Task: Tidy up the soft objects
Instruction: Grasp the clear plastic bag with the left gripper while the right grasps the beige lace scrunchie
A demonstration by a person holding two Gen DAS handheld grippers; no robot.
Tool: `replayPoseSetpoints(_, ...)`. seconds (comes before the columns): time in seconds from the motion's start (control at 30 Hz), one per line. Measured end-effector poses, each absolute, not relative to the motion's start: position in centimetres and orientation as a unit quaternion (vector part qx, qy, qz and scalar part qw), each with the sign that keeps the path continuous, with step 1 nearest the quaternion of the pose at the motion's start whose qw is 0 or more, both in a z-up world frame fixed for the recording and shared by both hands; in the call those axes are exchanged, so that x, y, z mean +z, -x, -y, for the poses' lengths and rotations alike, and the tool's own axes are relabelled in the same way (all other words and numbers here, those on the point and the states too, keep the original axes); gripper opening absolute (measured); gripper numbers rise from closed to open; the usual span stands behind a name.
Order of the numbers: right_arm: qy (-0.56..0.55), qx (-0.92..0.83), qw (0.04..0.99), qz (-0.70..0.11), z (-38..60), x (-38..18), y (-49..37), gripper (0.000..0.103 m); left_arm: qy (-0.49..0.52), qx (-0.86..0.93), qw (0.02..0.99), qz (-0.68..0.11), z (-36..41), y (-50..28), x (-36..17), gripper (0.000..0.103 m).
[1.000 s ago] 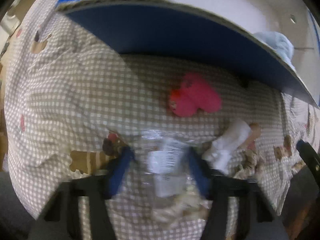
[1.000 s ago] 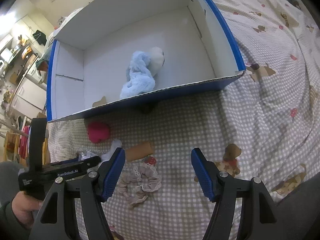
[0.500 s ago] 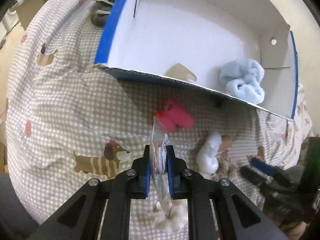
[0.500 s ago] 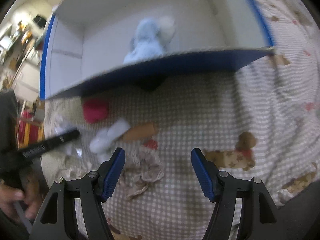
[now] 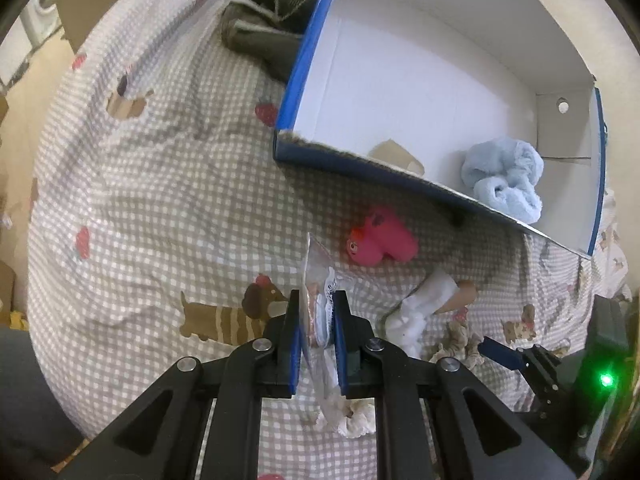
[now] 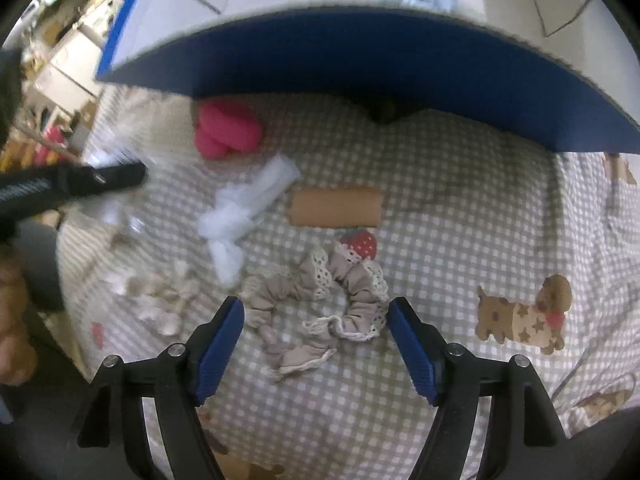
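1. The left gripper (image 5: 317, 322) points steeply down at the bed, its blue-padded jaws drawn narrow and pinching a clear plastic packet (image 5: 318, 312) with something white and lacy inside; the packet stands on edge between the pads and sticks out above and below them.
2. Under that gripper, near the bottom of the left wrist view, a cream scrunchie (image 5: 356, 424) lies on the checked bedspread (image 5: 160, 216).
3. Just beyond the packet lies a pink plush toy (image 5: 382, 242), with a white fabric bundle (image 5: 420, 308) and a tan roll (image 5: 460, 300) to its right.
4. Further out stands the blue-and-white cardboard box (image 5: 360, 160), open at the top, with a light blue plush (image 5: 504, 176) in its right end.
5. The right gripper (image 6: 316, 344) also tilts steeply down, its jaws wide and opening further, the pads pressing on nothing.
6. A beige lace-trimmed scrunchie (image 6: 320, 296) lies on the bedspread between and just ahead of its blue fingertips (image 6: 222, 340), with no contact visible.
7. Beyond it lie the tan roll (image 6: 336, 206), the white bundle (image 6: 244, 208) and the pink toy (image 6: 228, 130), all in front of the box's blue wall (image 6: 400, 64).
8. At the left edge of the right wrist view the left gripper shows as a dark blurred bar, with part of a person's hand (image 6: 12, 320) below it.
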State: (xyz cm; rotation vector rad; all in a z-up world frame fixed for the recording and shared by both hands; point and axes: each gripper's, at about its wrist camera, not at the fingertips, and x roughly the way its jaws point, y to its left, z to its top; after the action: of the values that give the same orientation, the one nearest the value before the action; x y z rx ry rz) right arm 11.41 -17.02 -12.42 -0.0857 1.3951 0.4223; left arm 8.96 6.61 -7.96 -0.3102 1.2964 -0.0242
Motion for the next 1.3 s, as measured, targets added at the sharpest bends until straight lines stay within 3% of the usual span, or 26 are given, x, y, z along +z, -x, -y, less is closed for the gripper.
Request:
replayPoseSetpoints(0.23,0.068,0.197,0.750,-0.628,15.4,-13.3,-12.0,0.076,0.121,-0.018,0.781,-0.613,-5.2,-8.4,-8.6,0.013)
replayPoseSetpoints(0.3,0.080,0.202,0.749,-0.626,14.5,-13.4,-11.3,0.044,0.114,-0.030,0.773,-0.624,-4.1,-8.2,-9.4,0.013)
replayPoseSetpoints(0.4,0.079,0.208,0.750,-0.623,13.9,-13.4,-10.7,0.020,0.082,-0.034,0.768,-0.634,-2.4,-8.1,-10.2,0.013)
replayPoseSetpoints(0.47,0.075,0.203,0.751,-0.624,13.9,-13.4,-10.7,0.015,0.056,-0.029,0.763,-0.643,-1.4,-8.4,-11.3,0.013)
replayPoseSetpoints(0.7,0.021,0.136,0.765,-0.629,16.1,-13.3,-11.9,0.012,0.040,-0.025,0.759,-0.649,-0.3,-8.8,-12.4,0.013)
replayPoseSetpoints(1.03,-0.034,0.181,0.793,-0.580,16.3,-8.9,-9.9,0.012,0.119,-0.026,0.811,-0.572,-6.1,-5.7,-3.2,0.013)
replayPoseSetpoints(1.3,-0.060,0.191,0.822,-0.534,18.4,-4.2,-8.9,0.011,0.104,0.007,0.844,-0.526,-5.0,-5.1,1.7,0.013)
